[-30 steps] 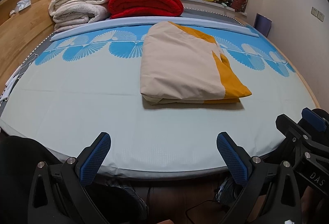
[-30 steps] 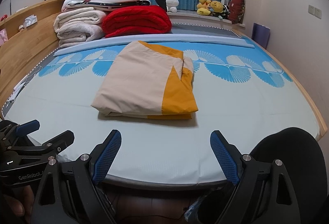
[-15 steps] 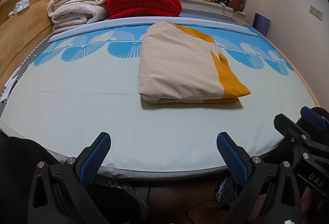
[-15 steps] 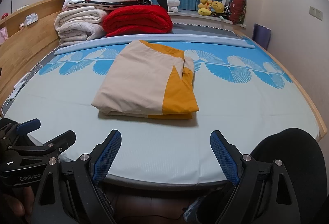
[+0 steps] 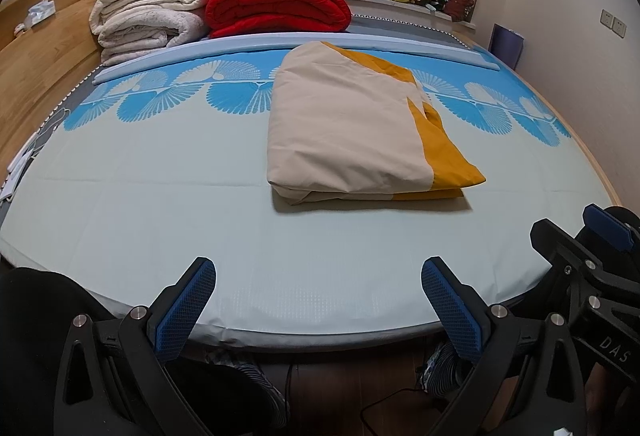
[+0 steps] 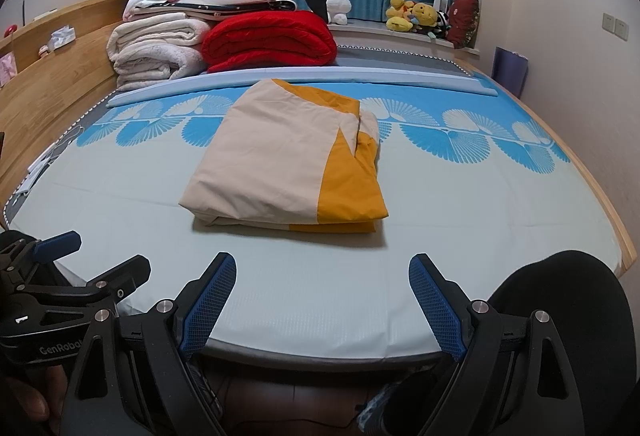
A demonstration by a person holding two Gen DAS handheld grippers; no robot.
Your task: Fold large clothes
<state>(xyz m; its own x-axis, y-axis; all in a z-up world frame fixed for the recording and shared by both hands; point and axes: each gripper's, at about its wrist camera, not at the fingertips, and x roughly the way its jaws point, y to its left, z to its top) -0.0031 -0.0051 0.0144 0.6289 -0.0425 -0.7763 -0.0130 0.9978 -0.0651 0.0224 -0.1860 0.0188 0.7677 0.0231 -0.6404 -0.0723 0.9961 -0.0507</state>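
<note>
Lying flat near the middle of the bed (image 5: 160, 195), the folded cloth (image 5: 348, 131) is a neat, layered rectangle of smooth cream fabric with a mustard-yellow band along its right edge. The left gripper (image 5: 318, 304) and right gripper (image 6: 322, 300) hover at the near edge of the mattress — both spread wide, holding nothing — well apart from the cloth. A puffy red quilt (image 5: 276, 5) and rolled fleecy white blankets (image 5: 148, 19) are stacked at the far side.

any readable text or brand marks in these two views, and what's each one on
"DAS" – black body of the right gripper, at the left wrist view's right edge.
"GenRobo", cut off after that – black body of the left gripper, at the right wrist view's left edge.
Nothing readable on the folded cream and mustard-yellow cloth.
</note>
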